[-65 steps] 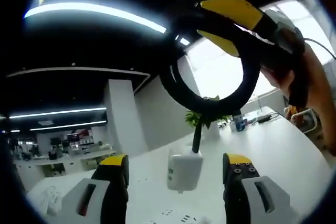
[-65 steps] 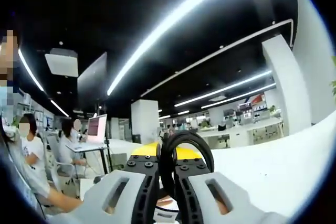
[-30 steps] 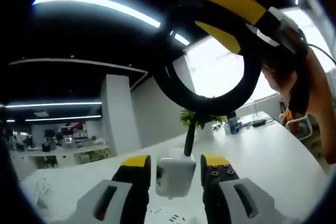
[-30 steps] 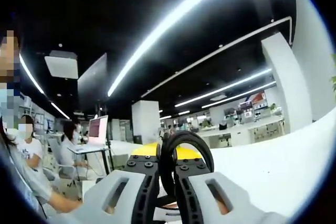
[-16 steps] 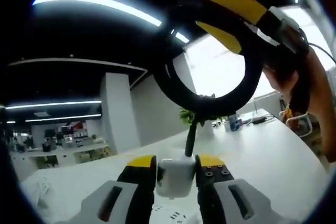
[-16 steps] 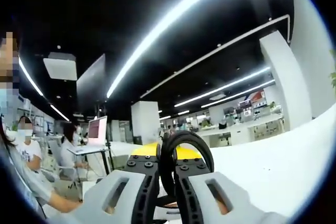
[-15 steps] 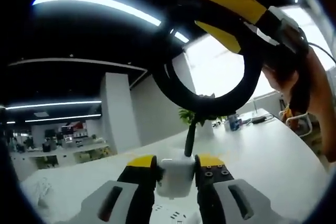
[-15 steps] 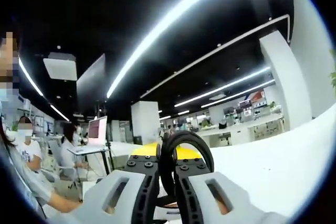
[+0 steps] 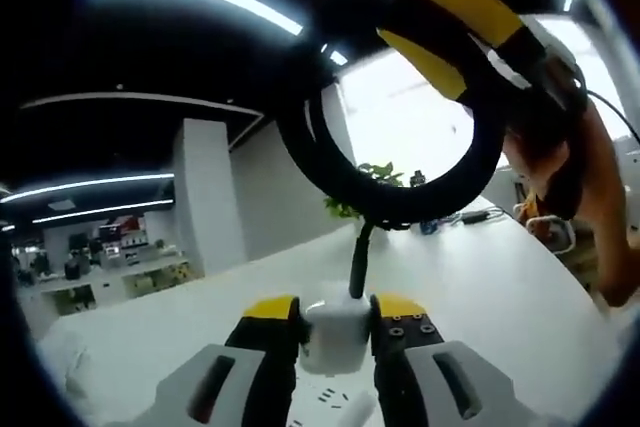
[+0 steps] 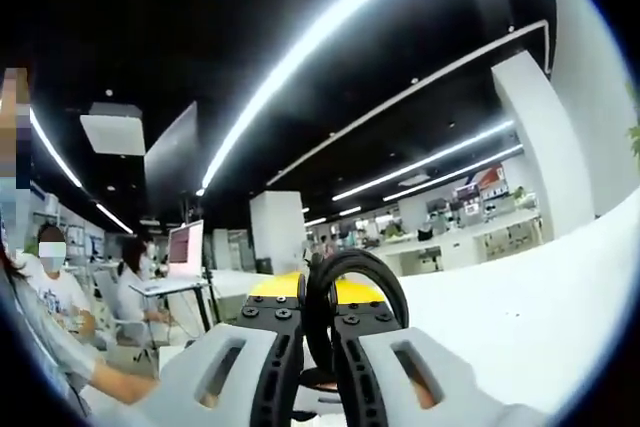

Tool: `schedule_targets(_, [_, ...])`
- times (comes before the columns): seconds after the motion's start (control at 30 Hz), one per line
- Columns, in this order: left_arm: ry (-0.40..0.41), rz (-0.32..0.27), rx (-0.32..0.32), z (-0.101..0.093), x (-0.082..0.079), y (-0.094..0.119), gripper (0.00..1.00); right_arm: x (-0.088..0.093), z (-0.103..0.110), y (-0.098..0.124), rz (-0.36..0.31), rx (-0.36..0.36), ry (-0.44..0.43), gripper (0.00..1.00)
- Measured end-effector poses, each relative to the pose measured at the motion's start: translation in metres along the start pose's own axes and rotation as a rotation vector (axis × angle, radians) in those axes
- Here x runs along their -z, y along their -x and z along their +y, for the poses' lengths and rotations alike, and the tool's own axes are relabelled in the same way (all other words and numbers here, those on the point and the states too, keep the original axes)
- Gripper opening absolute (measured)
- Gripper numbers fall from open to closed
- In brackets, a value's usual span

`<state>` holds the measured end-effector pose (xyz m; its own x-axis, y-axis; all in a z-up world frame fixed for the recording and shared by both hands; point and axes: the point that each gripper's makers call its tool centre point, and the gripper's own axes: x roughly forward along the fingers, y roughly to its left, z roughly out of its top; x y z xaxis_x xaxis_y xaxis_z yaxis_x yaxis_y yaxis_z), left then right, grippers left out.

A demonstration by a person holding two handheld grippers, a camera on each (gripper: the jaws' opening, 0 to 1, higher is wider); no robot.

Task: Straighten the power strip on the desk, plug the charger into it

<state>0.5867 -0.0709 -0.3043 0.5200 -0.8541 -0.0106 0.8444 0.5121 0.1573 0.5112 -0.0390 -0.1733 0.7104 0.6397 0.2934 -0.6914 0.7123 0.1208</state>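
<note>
A white charger block (image 9: 335, 339) sits between the yellow-tipped jaws of my left gripper (image 9: 335, 313), which is shut on it. Its black cable (image 9: 356, 265) rises into a big loop (image 9: 300, 152). My right gripper (image 9: 447, 35) holds that loop from the upper right in the left gripper view. In the right gripper view my right gripper (image 10: 320, 309) is shut on the black cable loop (image 10: 352, 265). The white power strip (image 9: 333, 400) lies on the white desk (image 9: 470, 287) just below the charger, sockets facing up.
A person's hand (image 9: 590, 207) grips the right tool. A potted plant (image 9: 362, 183) and small items stand at the desk's far edge. To the left in the right gripper view, people sit by a laptop (image 10: 184, 246). The white desk (image 10: 520, 322) stretches right.
My left jaws closed from open onto the charger. Since then the left gripper view has shifted a little, and the power strip shows more beneath the charger. The right gripper stays shut on the cable.
</note>
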Motion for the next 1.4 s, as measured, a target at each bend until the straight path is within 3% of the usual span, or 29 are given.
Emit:
schedule_targets(0.3, [-0.005, 0.035, 0.065, -0.003, 0.004, -0.005, 0.26, 0.003, -0.004, 0.001, 0.006, 0.01, -0.006, 0.07])
schedule_targets(0.77, [-0.103, 0.164, 0.264, -0.004, 0.027, -0.013, 0.26, 0.023, -0.016, -0.002, 0.057, 0.035, 0.0, 0.07])
schedule_targets(0.93, [-0.074, 0.196, 0.353, -0.004, 0.036, -0.014, 0.26, 0.029, -0.02, -0.005, 0.074, 0.04, -0.01, 0.07])
schedule_targets(1.4, [-0.068, 0.242, 0.477, -0.014, 0.049, -0.008, 0.26, 0.038, -0.028, -0.01, 0.112, 0.052, -0.012, 0.07])
